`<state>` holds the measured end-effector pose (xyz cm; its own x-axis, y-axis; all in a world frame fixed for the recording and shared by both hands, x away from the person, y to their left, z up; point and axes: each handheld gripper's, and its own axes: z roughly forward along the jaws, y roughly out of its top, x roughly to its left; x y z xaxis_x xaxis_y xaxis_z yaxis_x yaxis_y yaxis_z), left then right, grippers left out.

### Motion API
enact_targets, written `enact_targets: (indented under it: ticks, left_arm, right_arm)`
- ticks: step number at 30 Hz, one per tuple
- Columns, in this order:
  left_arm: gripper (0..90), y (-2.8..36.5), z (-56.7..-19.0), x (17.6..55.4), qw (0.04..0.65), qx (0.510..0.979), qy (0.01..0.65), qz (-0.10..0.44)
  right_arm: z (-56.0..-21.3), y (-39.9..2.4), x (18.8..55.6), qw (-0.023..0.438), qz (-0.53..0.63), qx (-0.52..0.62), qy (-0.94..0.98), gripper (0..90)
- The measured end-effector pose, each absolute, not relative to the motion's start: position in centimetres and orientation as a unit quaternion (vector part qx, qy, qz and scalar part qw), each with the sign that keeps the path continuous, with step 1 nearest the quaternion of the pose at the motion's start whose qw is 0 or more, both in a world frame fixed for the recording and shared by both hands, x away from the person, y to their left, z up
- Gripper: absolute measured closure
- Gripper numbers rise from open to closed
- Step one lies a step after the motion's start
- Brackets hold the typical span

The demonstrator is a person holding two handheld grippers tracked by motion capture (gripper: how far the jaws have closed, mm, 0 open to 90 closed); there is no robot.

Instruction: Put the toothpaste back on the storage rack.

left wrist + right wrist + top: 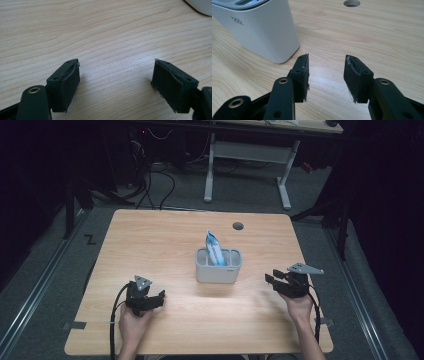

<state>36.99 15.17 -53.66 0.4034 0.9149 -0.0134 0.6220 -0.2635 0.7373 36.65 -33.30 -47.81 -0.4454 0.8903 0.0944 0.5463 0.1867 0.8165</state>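
Near the desk (150, 235) centre the holder (218, 270) stands closer to the right gripper (276, 279), fingers open and empty like the left gripper (156, 299).

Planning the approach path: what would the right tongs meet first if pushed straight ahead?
Probably nothing: bare table lies ahead of the right tongs; the white container sits off to the left, though depth is unclear.

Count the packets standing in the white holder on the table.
1: a blue-and-white packet stands upright in the white holder at the table's middle, sticking out above its rim. Anything shorter inside would be hidden by the walls.
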Motion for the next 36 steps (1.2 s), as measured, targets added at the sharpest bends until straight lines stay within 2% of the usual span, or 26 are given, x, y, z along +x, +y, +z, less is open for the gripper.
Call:
enact_targets:
  ticks: [36]
  left_arm:
    - [22.5, 15.2, -53.7, 37.0, 0.341, 0.765, 0.502, 0.215]
  right_arm:
    - [-51.5, -30.0, 37.8, 0.185, 0.383, 0.472, 0.772, 56.1]
